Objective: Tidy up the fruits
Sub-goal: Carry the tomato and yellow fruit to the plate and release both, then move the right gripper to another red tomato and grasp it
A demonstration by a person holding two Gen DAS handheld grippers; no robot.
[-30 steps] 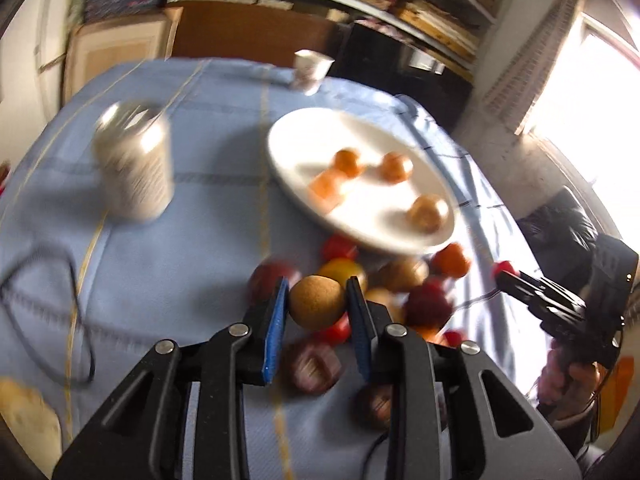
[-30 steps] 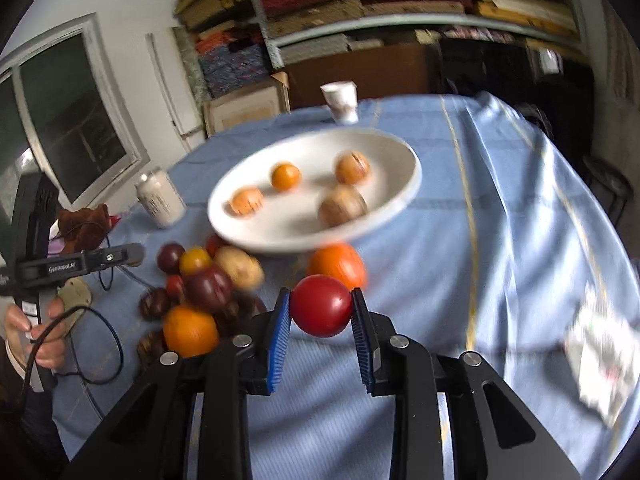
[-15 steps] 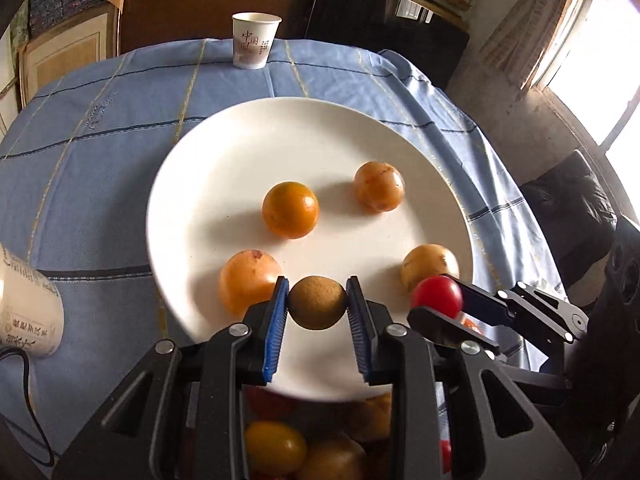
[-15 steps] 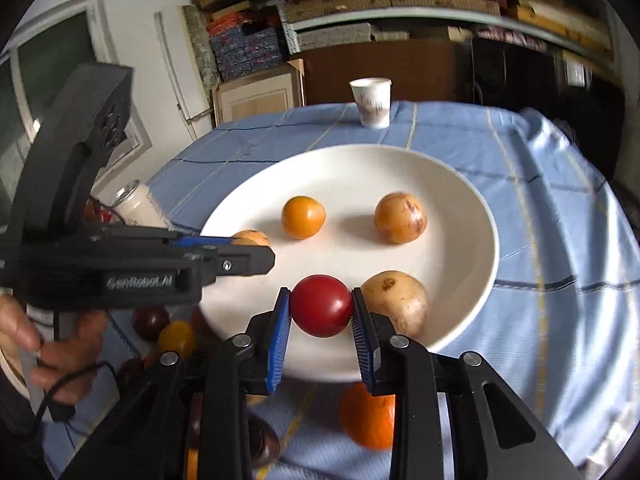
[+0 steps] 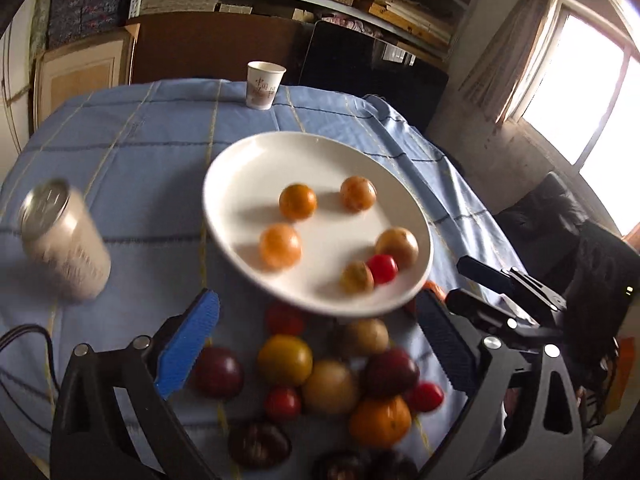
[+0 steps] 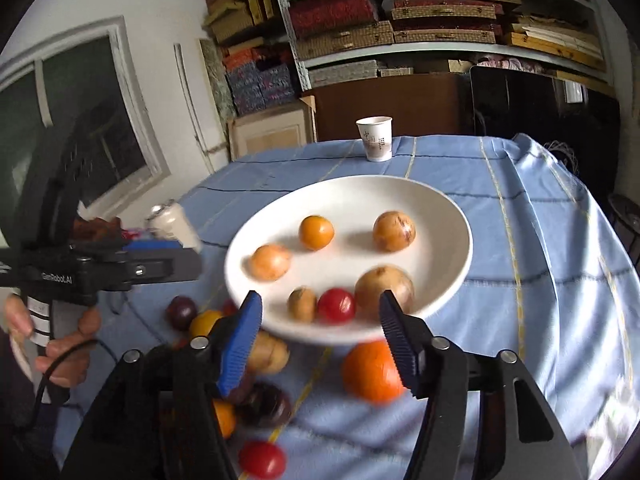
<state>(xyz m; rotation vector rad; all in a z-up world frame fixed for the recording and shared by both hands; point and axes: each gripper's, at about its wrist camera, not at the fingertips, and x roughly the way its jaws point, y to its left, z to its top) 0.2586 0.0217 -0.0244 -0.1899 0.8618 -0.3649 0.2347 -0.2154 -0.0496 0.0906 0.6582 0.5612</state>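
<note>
plate (image 5: 224, 184) sits mid-table on the blue checked tablecloth (image 5: 140, 168), white and round, and there are six fruits on it right now: two orange ones toward the far side, a paler orange one at the left, a big tan one at the right, and at the near rim a small brown fruit (image 5: 356, 278) touching a red tomato (image 5: 383, 269). left gripper (image 5: 316, 340) hangs over the near edge of the plate, its jaws opening wide with nothing gripped between them, blue pad on the left, dark pad on the right. right gripper (image 6: 320, 334) is just short of the near rim too, jaws opening, and it grips nothing either: in the right wrist view the brown fruit (image 6: 303, 304) and the tomato (image 6: 337, 306) lie on the plate beyond the gap, clear of both pads. the loose heap of fruit (image 5: 320, 384) lies on the cloth nearer than the plate, dark plums, yellow, orange and small red ones bunched together, blurred. a big orange (image 6: 372, 372) sits just under the plate's near edge in the right wrist view. a drink can (image 5: 64, 244) stands well to the left of the plate, a paper cup (image 5: 264, 85) at the far edge of the table. a hand (image 6: 60, 340) on the left grips the other handle.
</note>
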